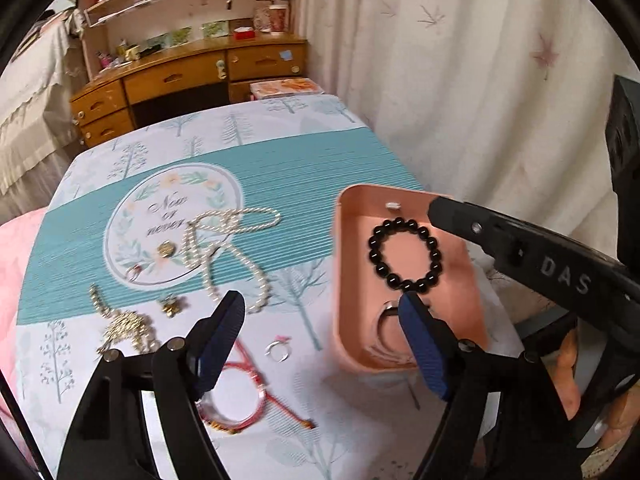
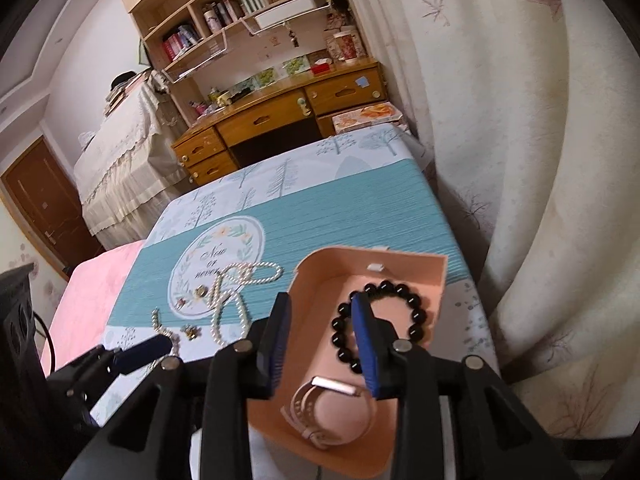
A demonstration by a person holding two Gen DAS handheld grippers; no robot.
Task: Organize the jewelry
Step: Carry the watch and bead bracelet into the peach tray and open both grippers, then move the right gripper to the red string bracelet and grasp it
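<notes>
Here the pink tray (image 2: 434,280) sat at the lower centre of the right wrist view, on the patterned desk (image 2: 340,208). In it lay the black bead bracelet (image 2: 418,314) and, nearer the camera, a pale watch (image 2: 304,412). The right gripper (image 2: 324,344) hovered over the tray, jaws released and holding nothing. In the left wrist view the left gripper (image 1: 320,340) hung at lower centre, jaws spread wide and empty, one fingertip over the tray's near end. Left of the tray, the pearl necklace (image 1: 224,240) sprawled mid-frame across the round emblem. A gold chain (image 1: 120,324) lay lower left, a small ring (image 1: 277,350) between the fingers, and a red bangle (image 1: 236,400) below it.
</notes>
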